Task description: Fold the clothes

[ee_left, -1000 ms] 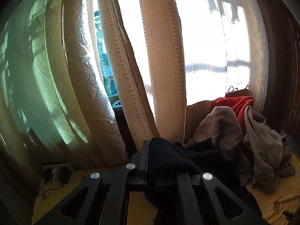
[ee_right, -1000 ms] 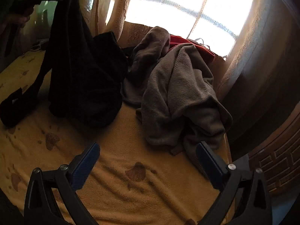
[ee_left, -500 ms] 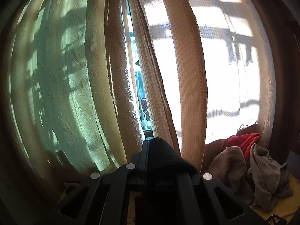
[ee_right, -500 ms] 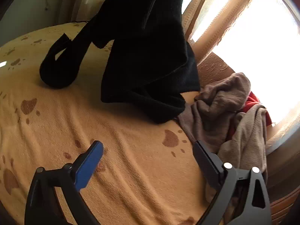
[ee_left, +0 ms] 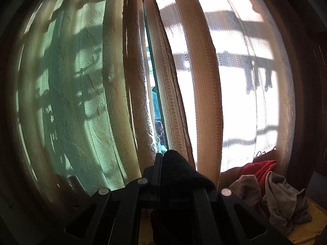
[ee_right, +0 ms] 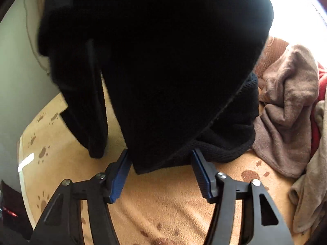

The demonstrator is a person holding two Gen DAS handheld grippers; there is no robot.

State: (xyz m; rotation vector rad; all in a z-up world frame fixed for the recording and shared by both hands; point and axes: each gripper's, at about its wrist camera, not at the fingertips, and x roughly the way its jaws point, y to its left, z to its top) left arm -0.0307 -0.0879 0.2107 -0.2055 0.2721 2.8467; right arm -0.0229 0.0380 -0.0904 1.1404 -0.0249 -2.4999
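Observation:
A black knitted garment point(ee_left: 179, 171) is pinched at its top edge in my left gripper point(ee_left: 161, 160), which is shut on it and held high in front of the curtains. In the right wrist view the same black garment point(ee_right: 163, 71) hangs down and fills most of the picture. Its lowest corner dangles between the blue pads point(ee_right: 119, 171) of my right gripper point(ee_right: 160, 157). Those jaws are closing around the corner, and the pads sit at the cloth's two edges without squeezing it.
A yellow paw-print blanket point(ee_right: 163, 204) covers the surface below. To the right lies a pile of brown-grey clothes point(ee_right: 286, 106) with a red garment point(ee_left: 259, 167) behind it. Sunlit curtains point(ee_left: 204, 81) hang close ahead. A pale wall point(ee_right: 12, 71) stands at left.
My left gripper has risen with the black garment, so the pile sank low in its view. My right gripper swung left under the hanging cloth and its jaws narrowed around the bottom corner.

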